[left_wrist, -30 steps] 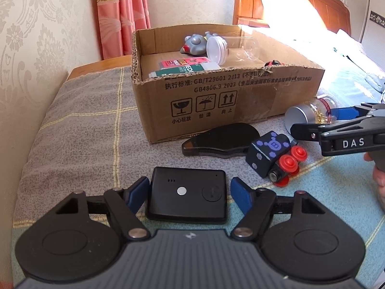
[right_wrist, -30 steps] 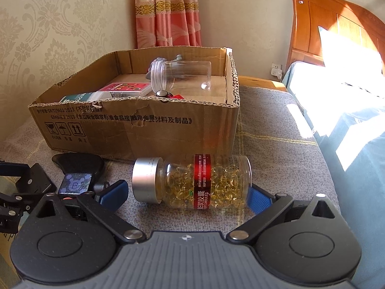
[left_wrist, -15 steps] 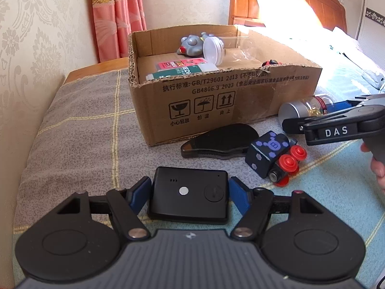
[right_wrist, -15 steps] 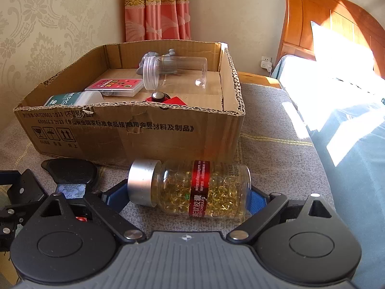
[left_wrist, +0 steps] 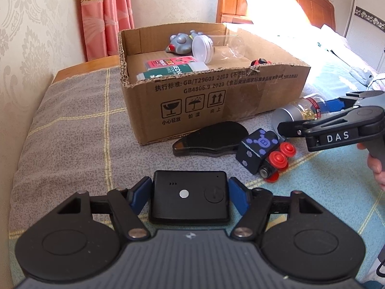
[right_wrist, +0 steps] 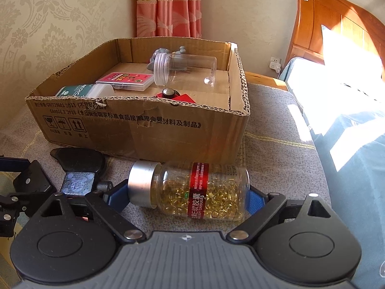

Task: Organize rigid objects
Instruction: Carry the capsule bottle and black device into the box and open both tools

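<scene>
My left gripper (left_wrist: 190, 193) is shut on a flat black device (left_wrist: 189, 200) and holds it just above the bed. My right gripper (right_wrist: 185, 192) is shut on a clear capsule bottle (right_wrist: 192, 190) with a silver cap and red label, lifted off the blanket in front of the cardboard box (right_wrist: 144, 125). The box (left_wrist: 216, 96) holds a clear jar (right_wrist: 185, 72), a grey toy (left_wrist: 180, 42), a pink case (right_wrist: 125, 80) and a green-white box (left_wrist: 168, 71). A black toy train with red wheels (left_wrist: 262, 151) and a black flat case (left_wrist: 211, 138) lie in front of the box.
The bed has a grey checked blanket (left_wrist: 72, 132) and a blue sheet at the right. A wooden headboard (right_wrist: 336, 29) stands behind. A wall and pink curtain (left_wrist: 105, 12) are at the left. A hand holds the right gripper at the right edge of the left wrist view.
Both grippers have risen with their objects. The capsule bottle has left the blanket and tilted a little. The box interior shows more from above in both views.
</scene>
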`<state>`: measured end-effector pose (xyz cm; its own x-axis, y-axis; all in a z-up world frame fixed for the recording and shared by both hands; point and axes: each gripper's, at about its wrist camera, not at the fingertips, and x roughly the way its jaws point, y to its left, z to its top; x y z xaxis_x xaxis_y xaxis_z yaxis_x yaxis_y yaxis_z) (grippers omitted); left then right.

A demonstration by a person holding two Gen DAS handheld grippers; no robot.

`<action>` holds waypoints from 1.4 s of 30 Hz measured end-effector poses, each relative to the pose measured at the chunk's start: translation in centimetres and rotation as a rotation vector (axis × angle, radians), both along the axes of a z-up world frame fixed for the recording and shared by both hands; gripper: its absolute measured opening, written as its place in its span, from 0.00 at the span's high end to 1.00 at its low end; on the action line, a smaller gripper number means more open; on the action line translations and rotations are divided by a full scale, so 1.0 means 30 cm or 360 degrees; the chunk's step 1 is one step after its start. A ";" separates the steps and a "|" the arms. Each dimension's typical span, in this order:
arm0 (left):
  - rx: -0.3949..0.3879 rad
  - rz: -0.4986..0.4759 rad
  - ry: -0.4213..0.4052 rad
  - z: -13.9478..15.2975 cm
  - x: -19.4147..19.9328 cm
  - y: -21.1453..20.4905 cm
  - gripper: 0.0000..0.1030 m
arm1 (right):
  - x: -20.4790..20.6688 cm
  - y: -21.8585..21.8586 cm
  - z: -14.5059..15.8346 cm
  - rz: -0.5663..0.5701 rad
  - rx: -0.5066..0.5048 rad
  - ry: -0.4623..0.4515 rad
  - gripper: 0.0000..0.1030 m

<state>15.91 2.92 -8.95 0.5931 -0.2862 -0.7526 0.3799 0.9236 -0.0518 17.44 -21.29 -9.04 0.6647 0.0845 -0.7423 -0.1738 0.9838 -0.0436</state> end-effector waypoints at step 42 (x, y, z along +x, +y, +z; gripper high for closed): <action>0.0022 -0.0036 -0.0123 0.174 -0.060 -0.036 0.33 | 0.153 -0.013 0.296 0.0232 -0.0006 -0.0160 0.00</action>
<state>14.11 1.85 -3.73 0.6432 -0.2903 -0.7086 0.4032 0.9151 -0.0089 22.04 -21.68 -0.16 0.7163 0.1828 -0.6734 -0.3094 0.9482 -0.0717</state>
